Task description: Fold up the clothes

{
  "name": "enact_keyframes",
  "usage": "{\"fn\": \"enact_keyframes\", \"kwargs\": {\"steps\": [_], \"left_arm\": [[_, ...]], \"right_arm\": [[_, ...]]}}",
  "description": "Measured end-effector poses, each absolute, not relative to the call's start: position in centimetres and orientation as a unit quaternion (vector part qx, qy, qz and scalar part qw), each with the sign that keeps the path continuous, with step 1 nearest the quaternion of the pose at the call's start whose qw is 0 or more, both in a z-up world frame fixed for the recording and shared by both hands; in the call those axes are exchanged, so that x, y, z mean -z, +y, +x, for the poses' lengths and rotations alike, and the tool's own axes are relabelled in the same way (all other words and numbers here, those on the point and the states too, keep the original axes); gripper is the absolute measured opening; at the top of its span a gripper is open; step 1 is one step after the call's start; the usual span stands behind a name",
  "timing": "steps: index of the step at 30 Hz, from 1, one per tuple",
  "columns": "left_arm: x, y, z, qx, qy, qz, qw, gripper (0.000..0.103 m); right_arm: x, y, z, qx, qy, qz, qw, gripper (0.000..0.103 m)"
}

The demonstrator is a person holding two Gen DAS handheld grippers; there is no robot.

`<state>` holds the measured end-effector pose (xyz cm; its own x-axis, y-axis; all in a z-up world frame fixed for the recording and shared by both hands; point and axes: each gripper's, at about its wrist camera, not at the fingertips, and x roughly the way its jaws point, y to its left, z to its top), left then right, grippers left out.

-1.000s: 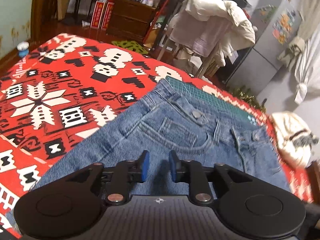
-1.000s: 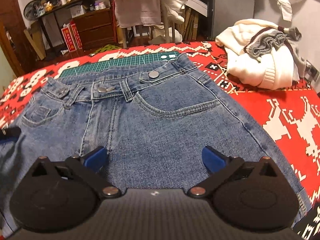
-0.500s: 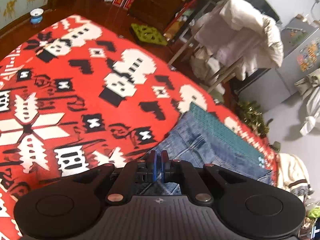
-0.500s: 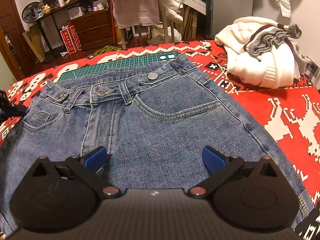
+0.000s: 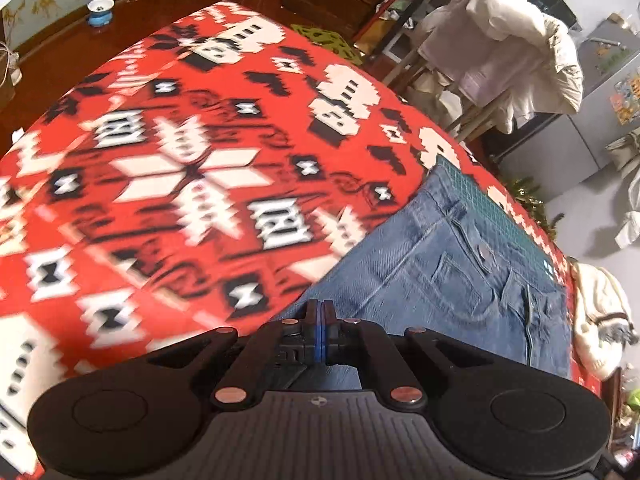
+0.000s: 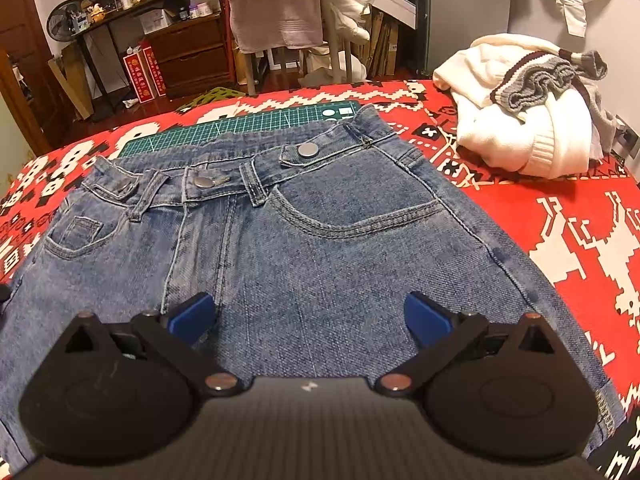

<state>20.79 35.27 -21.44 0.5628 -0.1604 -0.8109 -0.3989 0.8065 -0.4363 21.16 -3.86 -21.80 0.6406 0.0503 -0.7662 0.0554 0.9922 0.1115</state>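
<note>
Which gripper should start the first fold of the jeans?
Left, probably. The left gripper sits shut at the jeans side edge, though whether it pinches denim is unclear. The right gripper hovers open over mid-fabric.

Red patterned blanket [image 6: 580,216]: green cutting mat [image 6: 240,130], jeans [image 6: 320,248], white sweater [image 6: 520,128].

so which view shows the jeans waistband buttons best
The right wrist view: the jeans lie flat and sharp, waistband facing the camera, with all three metal buttons plain. The left wrist view catches the jeans obliquely from the side, showing one button clearly, partly behind the shut left gripper.
</note>
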Motion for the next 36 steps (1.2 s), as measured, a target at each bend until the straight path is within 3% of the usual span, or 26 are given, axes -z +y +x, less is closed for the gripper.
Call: {"fn": "enact_keyframes", "kwargs": {"steps": [14,30,36], "left_arm": [[21.0,38.2,14.2,-0.100,0.473,-0.327,0.812,0.003],[19.7,35.1,18.0,-0.096,0.475,-0.277,0.830,0.003],[20.4,36.4,16.1,-0.113,0.491,-0.284,0.816,0.003]], "right_arm": [[21.9,-3.5,21.0,-0.004,0.425,0.040,0.904,0.103],[21.9,-3.5,20.9,-0.004,0.424,0.040,0.905,0.103],[21.9,-3.6,21.0,-0.004,0.423,0.044,0.905,0.103]]}}
